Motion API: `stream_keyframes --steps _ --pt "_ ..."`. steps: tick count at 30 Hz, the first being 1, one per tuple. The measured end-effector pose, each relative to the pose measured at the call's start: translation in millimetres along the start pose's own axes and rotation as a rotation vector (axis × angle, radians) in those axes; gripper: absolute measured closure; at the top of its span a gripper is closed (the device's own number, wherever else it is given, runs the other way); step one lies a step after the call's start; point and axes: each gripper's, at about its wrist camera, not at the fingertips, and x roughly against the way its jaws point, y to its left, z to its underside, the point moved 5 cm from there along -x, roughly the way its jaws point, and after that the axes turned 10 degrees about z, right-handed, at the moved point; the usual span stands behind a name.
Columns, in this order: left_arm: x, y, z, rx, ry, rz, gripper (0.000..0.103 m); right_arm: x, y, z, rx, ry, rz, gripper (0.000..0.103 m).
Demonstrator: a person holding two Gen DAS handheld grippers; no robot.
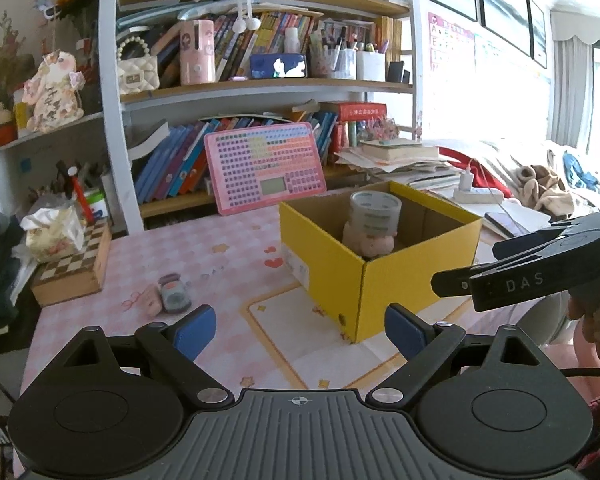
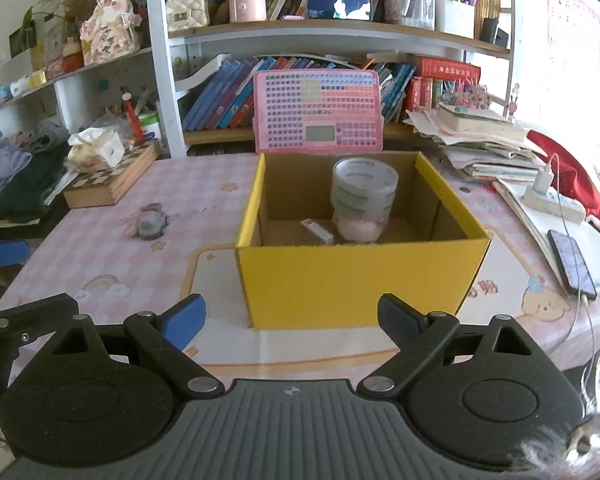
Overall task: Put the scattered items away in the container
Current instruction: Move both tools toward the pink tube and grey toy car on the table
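- On the pink checked tabletop [image 2: 204,196], one small grey-and-pink round item [image 1: 173,293] lay left of your open yellow cardboard box [image 2: 360,276], well apart from it.
- Both your left gripper [image 1: 299,330] and right gripper [image 2: 291,318] had fingers spread, holding nothing.
- A hasty, shallow pinch risked skidding it away.

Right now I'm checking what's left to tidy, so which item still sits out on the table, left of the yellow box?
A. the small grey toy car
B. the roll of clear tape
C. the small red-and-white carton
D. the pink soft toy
A: the small grey toy car stands on the pink tablecloth apart from the yellow box, while the clear tape, the pink soft toy and the little carton are already inside.
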Motion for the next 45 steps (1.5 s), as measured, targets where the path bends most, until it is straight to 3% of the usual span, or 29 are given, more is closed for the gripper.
stream_keyframes --steps 16,36,45 --pt "30 33 34 0.096 0.067 -0.049 0.009 4 59 24 0.038 0.097 -0.075 0.010" --pt "46 52 45 0.106 0.071 -0.095 0.007 13 106 23 0.157 0.053 -0.144 0.013" --pt "51 60 46 0.111 0.062 -0.106 0.007 9 114 20 0.151 0.057 -0.145 0.013"
